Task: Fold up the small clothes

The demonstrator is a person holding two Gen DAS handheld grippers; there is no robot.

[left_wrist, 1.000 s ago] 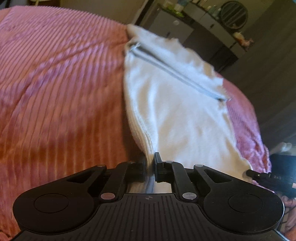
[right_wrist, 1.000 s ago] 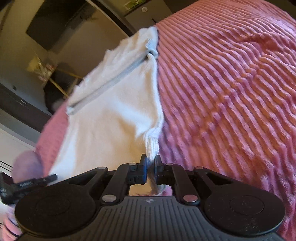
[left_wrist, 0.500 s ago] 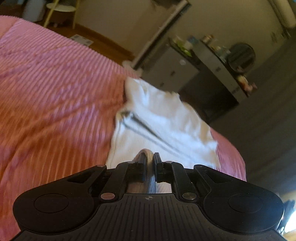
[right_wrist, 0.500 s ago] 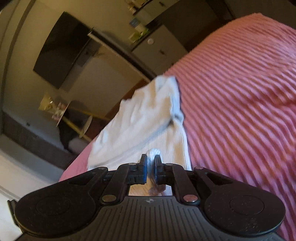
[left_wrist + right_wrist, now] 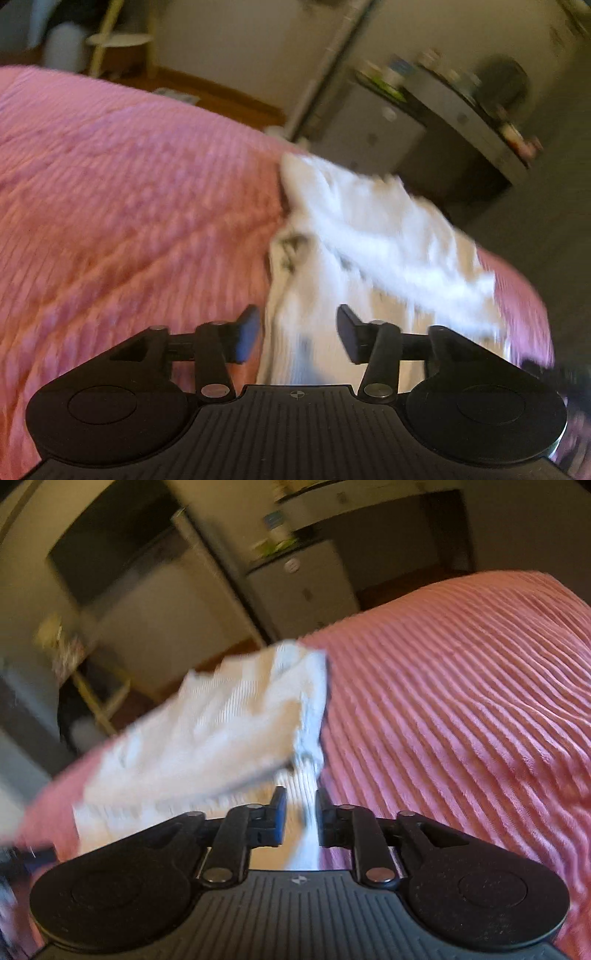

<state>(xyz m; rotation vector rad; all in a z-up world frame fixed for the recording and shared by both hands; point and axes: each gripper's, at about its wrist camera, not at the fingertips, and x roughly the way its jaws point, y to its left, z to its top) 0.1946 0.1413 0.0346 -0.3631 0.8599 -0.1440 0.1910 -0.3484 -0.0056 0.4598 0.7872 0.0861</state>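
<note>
Fingers opening on my left gripper (image 5: 297, 334) and right gripper (image 5: 300, 818), letting go of the white garment (image 5: 373, 236); one fold laid on pink bedspread (image 5: 129, 206), more folds likely left.

Left gripper (image 5: 297, 334) angled downward, jaws opening, fingers (image 5: 246, 335) well apart; right gripper (image 5: 299, 818) likewise angled downward, jaws opening, narrower gap.

A small white knitted garment (image 5: 373, 251) lay folded on a pink ribbed plush bedspread (image 5: 129, 221), blurred by motion. The black two-finger left gripper (image 5: 299, 332) stood over its near edge, jaws opening, neither pad pressing the cloth. A grey cabinet (image 5: 369, 133) stood beyond the bed.
</note>
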